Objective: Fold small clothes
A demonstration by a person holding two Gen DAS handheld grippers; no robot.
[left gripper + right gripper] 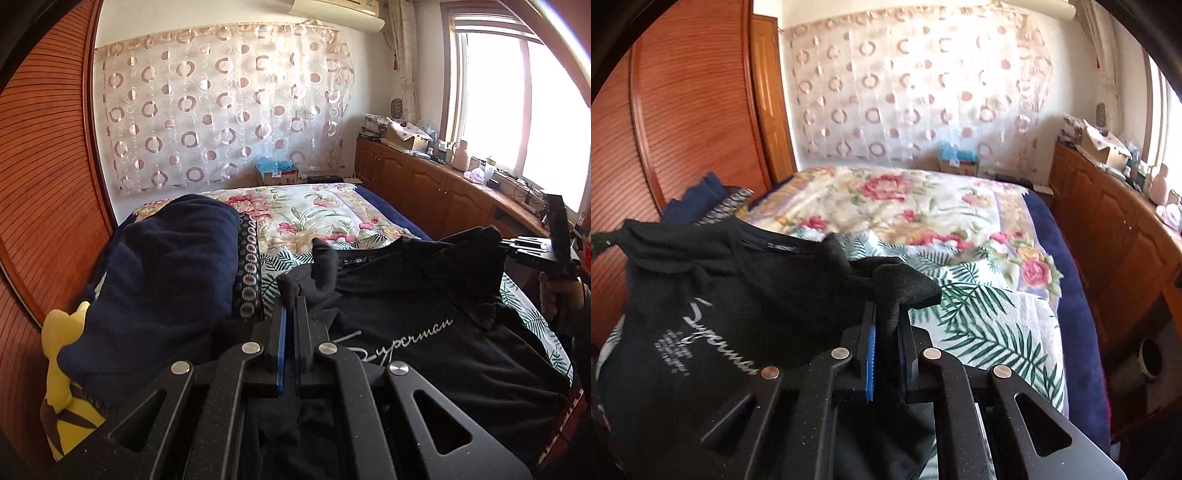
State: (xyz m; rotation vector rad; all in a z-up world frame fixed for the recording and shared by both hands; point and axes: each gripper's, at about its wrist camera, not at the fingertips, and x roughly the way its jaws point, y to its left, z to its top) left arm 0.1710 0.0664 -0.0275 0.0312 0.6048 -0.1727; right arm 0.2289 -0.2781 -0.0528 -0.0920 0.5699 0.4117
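A black shirt [424, 332] with white script lettering hangs stretched between my two grippers above the bed. My left gripper [291, 299] is shut on one shoulder corner of the shirt, the cloth bunched past its fingertips. My right gripper [886, 310] is shut on the other shoulder corner of the black shirt [713, 288]. The right gripper also shows in the left wrist view [517, 247] at the far right, held by a hand. The shirt's lower part drops out of view below both cameras.
A bed with a floral blanket [905, 206] and a palm-leaf sheet [990, 325] lies under the shirt. A navy garment [166, 280] and a yellow one [62, 362] are piled at the left. A wooden wardrobe [687, 122] stands left, a cluttered cabinet [1108, 206] right.
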